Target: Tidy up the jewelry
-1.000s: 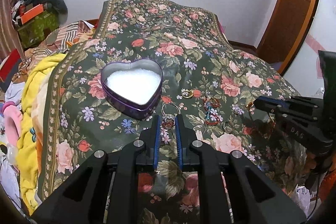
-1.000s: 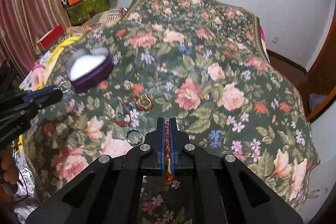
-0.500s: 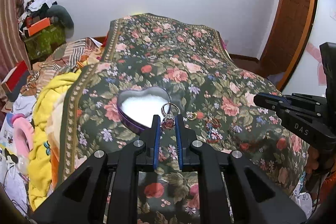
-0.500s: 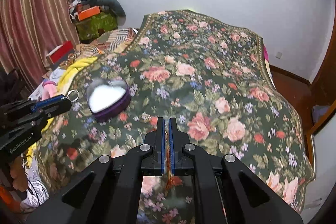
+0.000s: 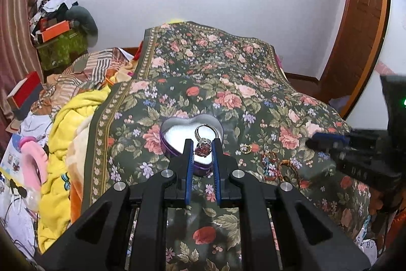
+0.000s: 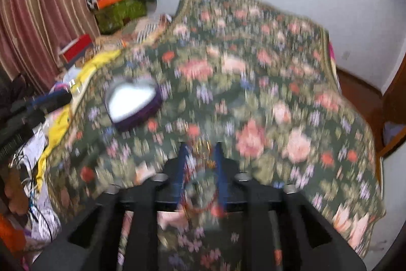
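Silver ring (image 5: 204,141) was clamped in the left gripper (image 5: 203,144) above the heart-shaped tin (image 5: 166,130). Right gripper (image 6: 200,154) stood parted; blur hid any contents.

Bedspread (image 5: 228,83) is soft woven cloth, matt, floral print. The heart tin (image 5: 167,141) looks like shiny metal, purple outside with a pale matt lining. The ring (image 5: 203,144) is glossy silvery metal with a faceted reddish stone. Left gripper (image 5: 203,147) is matt black plastic with blue rubbery pads (image 5: 188,164).
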`<state>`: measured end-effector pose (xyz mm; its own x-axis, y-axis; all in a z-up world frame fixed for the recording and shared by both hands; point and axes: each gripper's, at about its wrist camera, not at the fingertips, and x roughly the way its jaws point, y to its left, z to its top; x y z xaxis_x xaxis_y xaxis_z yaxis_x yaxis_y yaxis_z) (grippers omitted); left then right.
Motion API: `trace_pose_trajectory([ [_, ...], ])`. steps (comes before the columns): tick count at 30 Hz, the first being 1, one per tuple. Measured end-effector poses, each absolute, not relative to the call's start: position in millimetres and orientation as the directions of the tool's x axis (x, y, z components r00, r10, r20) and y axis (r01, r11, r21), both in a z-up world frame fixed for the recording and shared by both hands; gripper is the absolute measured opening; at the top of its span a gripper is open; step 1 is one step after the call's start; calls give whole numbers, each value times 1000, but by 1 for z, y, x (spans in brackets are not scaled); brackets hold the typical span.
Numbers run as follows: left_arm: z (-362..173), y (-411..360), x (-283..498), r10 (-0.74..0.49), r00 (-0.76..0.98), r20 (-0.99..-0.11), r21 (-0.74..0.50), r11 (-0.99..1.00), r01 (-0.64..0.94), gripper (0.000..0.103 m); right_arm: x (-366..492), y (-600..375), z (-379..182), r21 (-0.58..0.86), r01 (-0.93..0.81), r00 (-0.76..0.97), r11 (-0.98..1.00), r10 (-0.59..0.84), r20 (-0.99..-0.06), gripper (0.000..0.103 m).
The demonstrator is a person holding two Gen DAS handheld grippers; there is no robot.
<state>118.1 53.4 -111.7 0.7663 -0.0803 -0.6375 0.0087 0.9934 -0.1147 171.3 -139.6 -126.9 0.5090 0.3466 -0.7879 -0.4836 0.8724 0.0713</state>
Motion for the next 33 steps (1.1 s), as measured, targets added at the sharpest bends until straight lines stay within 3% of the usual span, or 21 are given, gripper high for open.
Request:
trace_pose_trajectory([
  [2,-118,52,119,-87,756,-649,-121,993,10,13,169,-148,-141,80,-467,485,881,331,-809,51],
  [3,-120,51,120,-91,751,-654,-124,992,12,13,168,-150,-146,86,-465,472,881,329,-818,52],
  [12,-126,46,121,-98,740,-665,-120,992,23,13,170,-139,-186,146,-491,314,859,330,-890,52],
  [27,-146,46,119,-114,690,-715,-121,992,38,13,164,-146,-172,149,-489,366,859,357,-859,55],
  [28,-153,45,118,-115,673,-730,-117,992,43,13,162,-147,-170,132,-494,384,860,351,-854,54],
  [33,-182,43,120,-147,592,-792,-145,988,50,13,156,-144,-168,79,-534,407,842,338,-849,23],
])
